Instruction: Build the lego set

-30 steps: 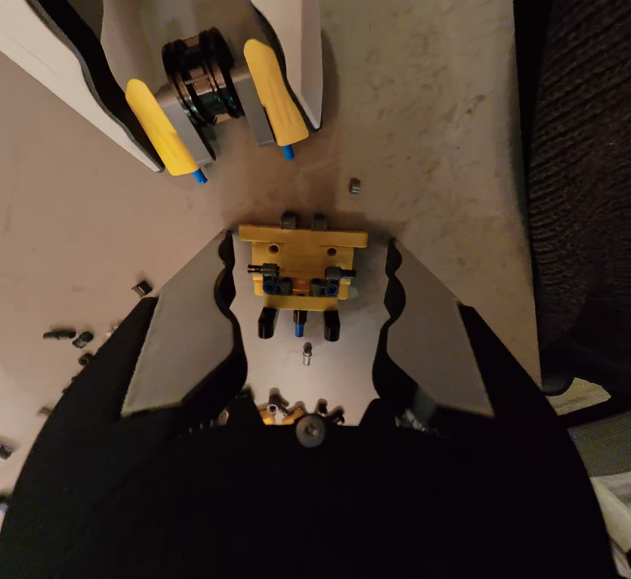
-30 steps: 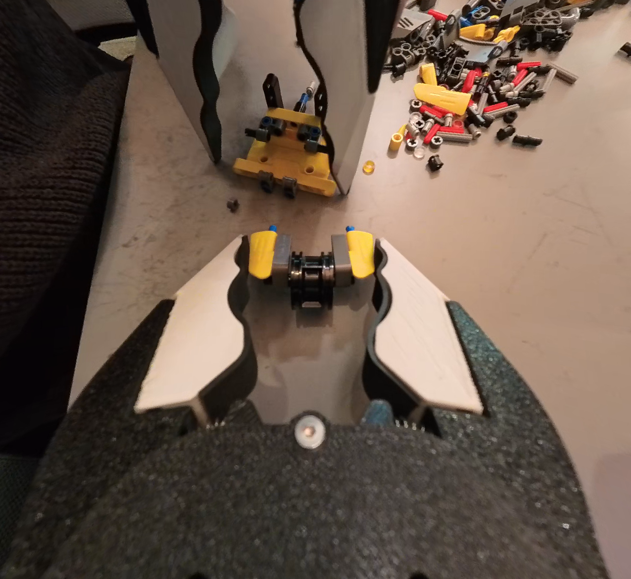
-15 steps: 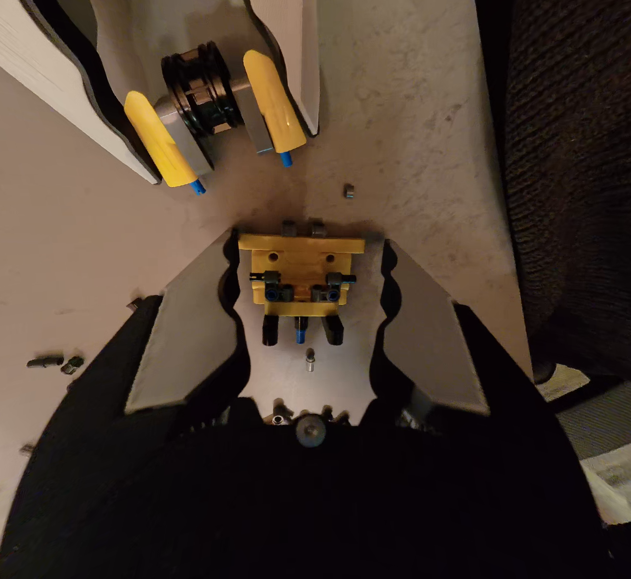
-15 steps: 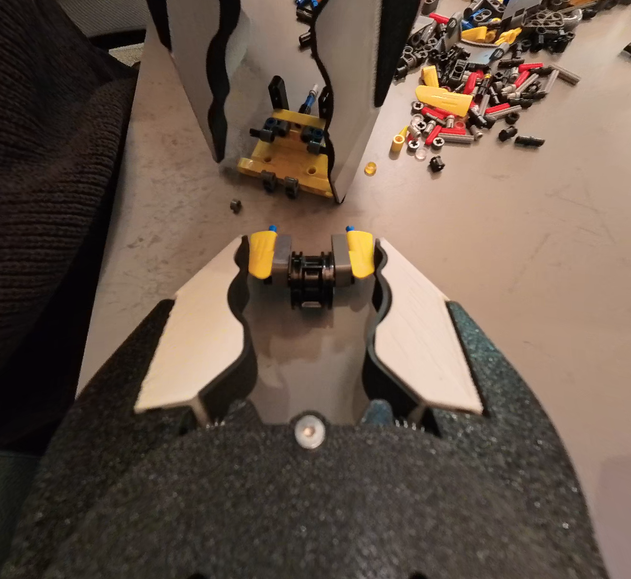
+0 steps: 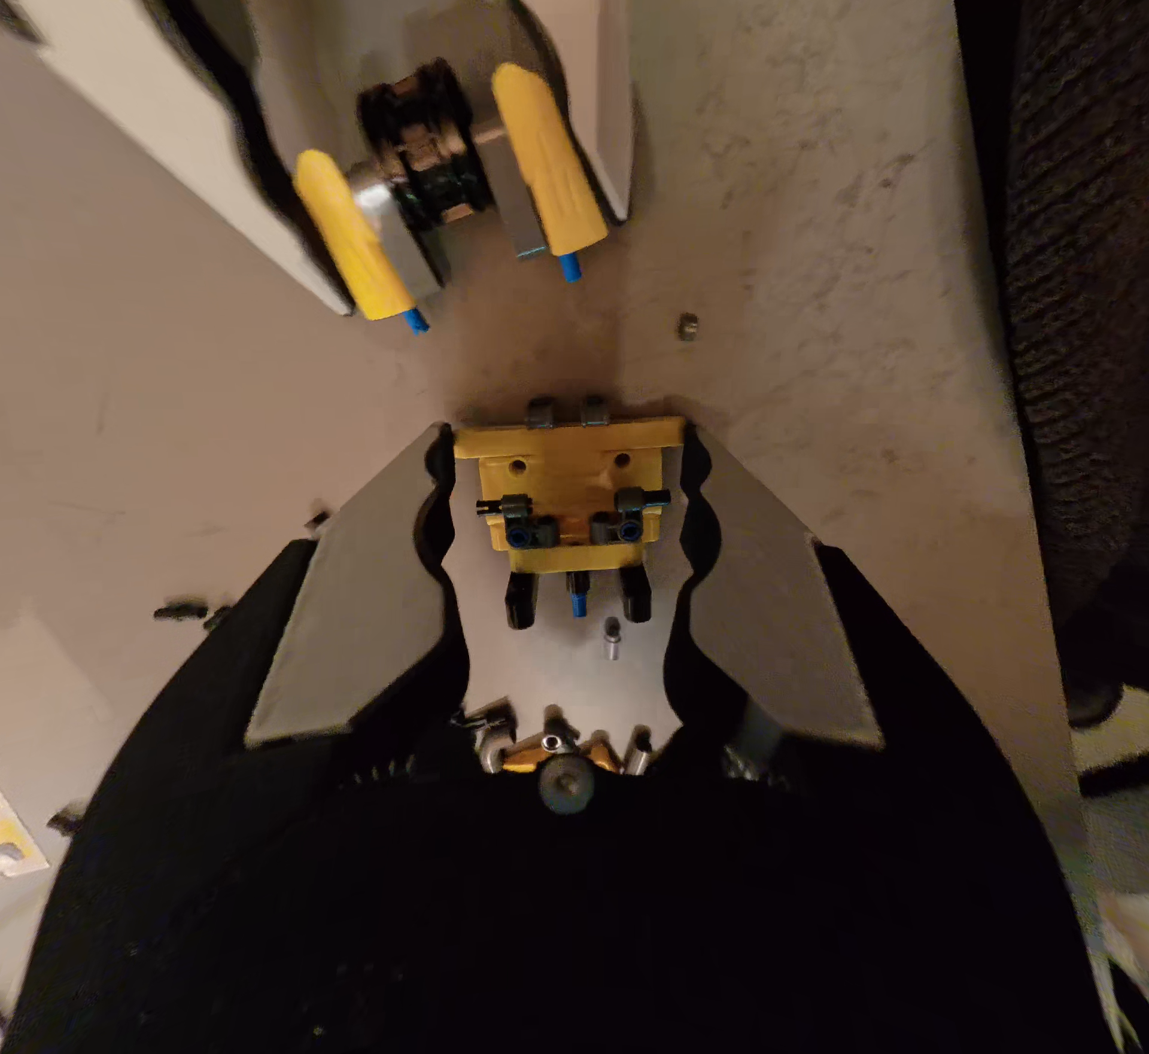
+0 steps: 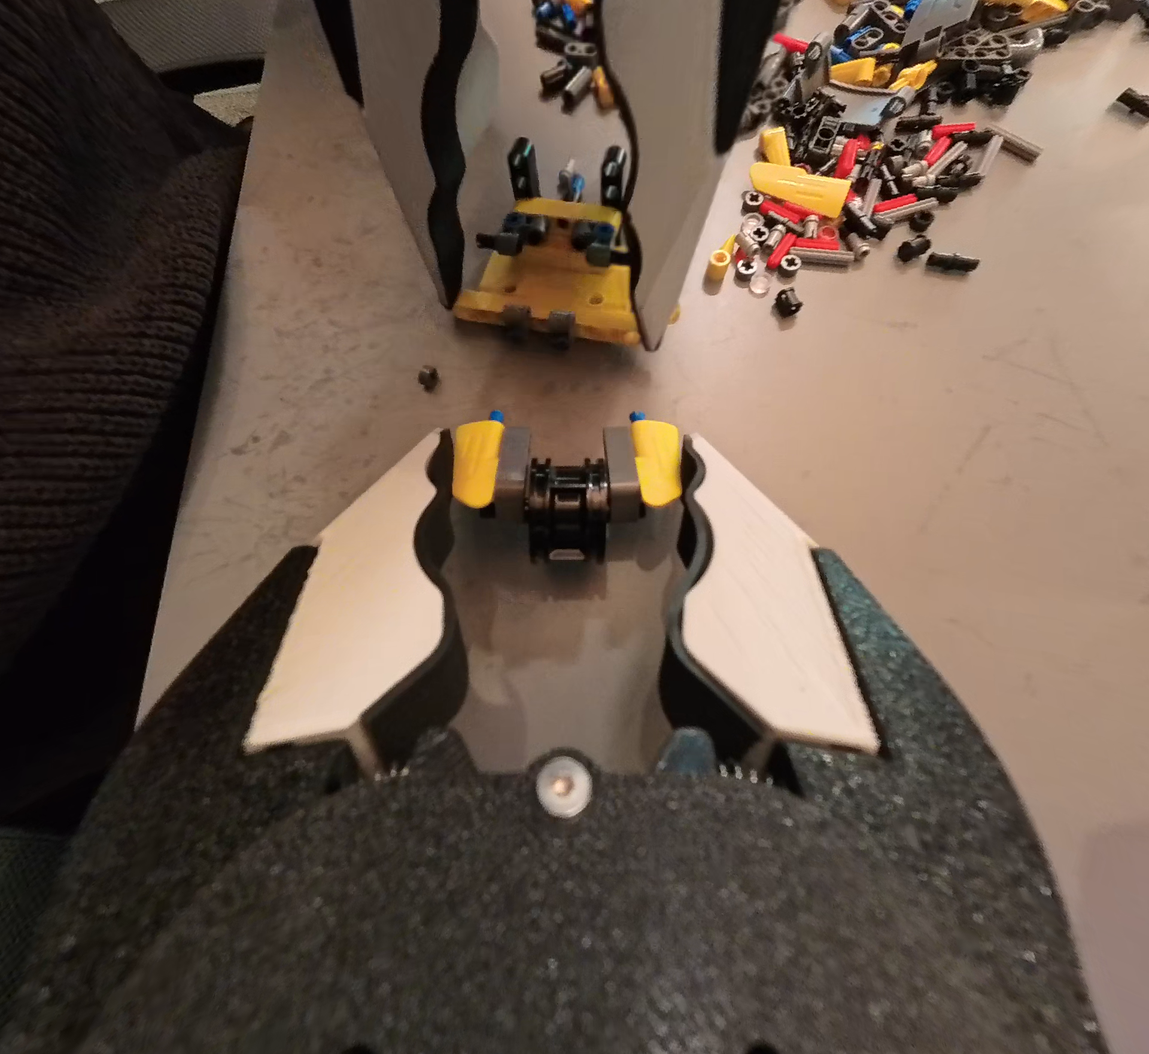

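Right wrist view: right gripper (image 6: 564, 465) fingers pinch the black wheel assembly (image 6: 564, 486); left gripper (image 5: 562, 452) fingers clamp the yellow brick assembly (image 5: 569, 496) near the desk (image 6: 870, 465) edge.

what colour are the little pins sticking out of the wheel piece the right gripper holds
Blue pins, poking from yellow side panels; clearest in the left wrist view.

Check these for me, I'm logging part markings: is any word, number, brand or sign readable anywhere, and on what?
None can be read. The yellow block in the left gripper, the wheel piece in the right gripper and the loose parts on the table show no legible marks. A white and yellow corner at the left wrist view's edge is too blurred to tell.
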Demonstrator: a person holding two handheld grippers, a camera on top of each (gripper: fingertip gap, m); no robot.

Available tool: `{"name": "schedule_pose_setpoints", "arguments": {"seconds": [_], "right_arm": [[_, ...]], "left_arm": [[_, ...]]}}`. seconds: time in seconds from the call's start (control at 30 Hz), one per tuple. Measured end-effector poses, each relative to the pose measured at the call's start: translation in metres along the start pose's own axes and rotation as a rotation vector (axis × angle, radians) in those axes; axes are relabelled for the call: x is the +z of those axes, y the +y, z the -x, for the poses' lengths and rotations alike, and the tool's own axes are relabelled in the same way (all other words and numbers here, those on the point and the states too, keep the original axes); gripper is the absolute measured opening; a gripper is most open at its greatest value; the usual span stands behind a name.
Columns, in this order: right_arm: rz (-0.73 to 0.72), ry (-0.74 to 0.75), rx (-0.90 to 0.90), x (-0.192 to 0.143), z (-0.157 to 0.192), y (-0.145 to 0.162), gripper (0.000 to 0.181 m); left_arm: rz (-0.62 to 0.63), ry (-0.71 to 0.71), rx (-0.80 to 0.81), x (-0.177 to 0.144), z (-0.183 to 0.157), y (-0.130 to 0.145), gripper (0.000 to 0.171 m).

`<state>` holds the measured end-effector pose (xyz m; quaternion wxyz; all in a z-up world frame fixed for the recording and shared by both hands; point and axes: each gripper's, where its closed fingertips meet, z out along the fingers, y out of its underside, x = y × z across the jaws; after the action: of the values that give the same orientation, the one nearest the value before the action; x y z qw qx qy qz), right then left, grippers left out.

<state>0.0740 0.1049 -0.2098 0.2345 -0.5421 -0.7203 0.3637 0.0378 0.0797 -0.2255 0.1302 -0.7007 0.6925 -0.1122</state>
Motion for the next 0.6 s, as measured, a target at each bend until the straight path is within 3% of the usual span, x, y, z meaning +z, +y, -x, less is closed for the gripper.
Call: {"name": "schedule_pose_setpoints", "arguments": {"seconds": [0.03,0.17,0.27,0.5,0.6], "right_arm": [[-0.002,0.005,0.001,-0.001,-0.001,0.0,0.073],[-0.022,0.023,0.011,-0.006,-0.006,-0.003,0.073],[-0.062,0.035,0.014,-0.01,-0.008,-0.009,0.073],[-0.184,0.007,0.017,-0.023,-0.005,-0.028,0.073],[-0.161,-0.011,0.004,-0.018,-0.002,-0.023,0.073]], "left_arm": [[-0.052,-0.019,-0.019,-0.004,0.004,-0.004,0.071],[-0.316,-0.094,-0.156,-0.024,0.016,-0.031,0.071],[-0.426,-0.152,-0.268,-0.03,0.024,-0.036,0.071],[-0.393,-0.2,-0.298,-0.011,0.022,-0.026,0.071],[-0.389,-0.177,-0.28,-0.004,0.02,-0.029,0.071]]}}
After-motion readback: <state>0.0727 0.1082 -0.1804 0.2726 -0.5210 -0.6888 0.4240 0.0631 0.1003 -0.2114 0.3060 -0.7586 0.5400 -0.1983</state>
